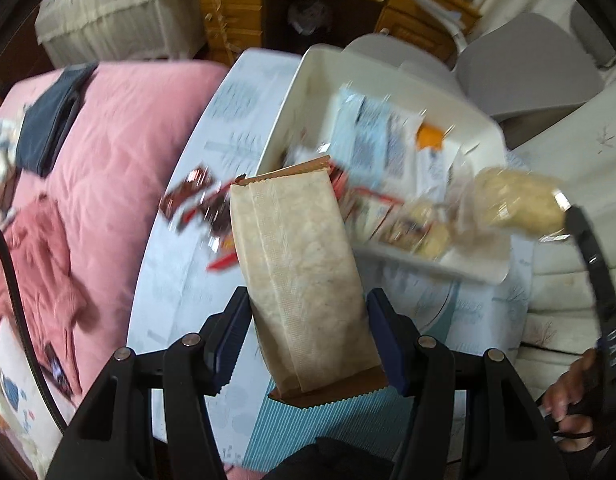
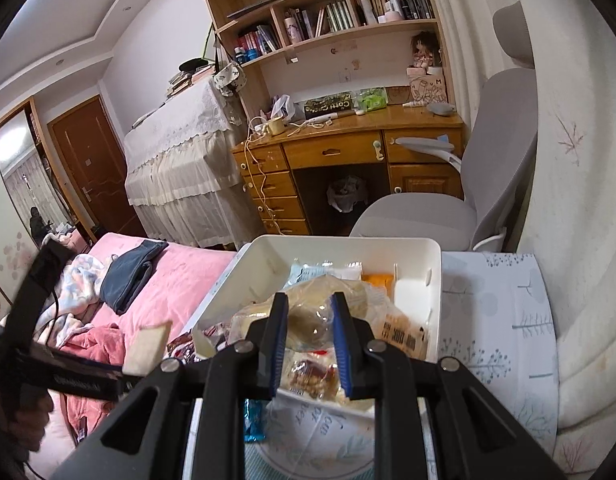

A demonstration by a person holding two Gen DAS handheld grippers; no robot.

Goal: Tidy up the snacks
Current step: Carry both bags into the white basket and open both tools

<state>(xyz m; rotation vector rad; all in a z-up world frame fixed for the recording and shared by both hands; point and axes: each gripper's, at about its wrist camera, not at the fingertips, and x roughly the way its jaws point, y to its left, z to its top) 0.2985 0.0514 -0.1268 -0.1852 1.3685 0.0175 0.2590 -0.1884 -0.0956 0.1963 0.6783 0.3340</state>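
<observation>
In the left wrist view my left gripper (image 1: 308, 300) is shut on a long beige paper snack packet (image 1: 299, 264), which hangs tilted above the patterned table (image 1: 187, 280). Behind it stands a white bin (image 1: 303, 92) with several snack packs inside. Red-brown wrappers (image 1: 191, 196) lie on the table to the bin's left. In the right wrist view my right gripper (image 2: 310, 304) is shut on a clear bag of pale pastry (image 2: 312, 320), held over the near end of the white bin (image 2: 436, 280). That same clear bag (image 1: 520, 200) shows at the right of the left wrist view.
A pink quilted bed (image 2: 179, 280) with a dark blue garment (image 2: 127, 272) lies to the left of the table. A grey chair (image 2: 420, 216) and a wooden desk (image 2: 348, 148) stand beyond the bin. A blue foil snack (image 2: 253, 420) lies on the table below my right gripper.
</observation>
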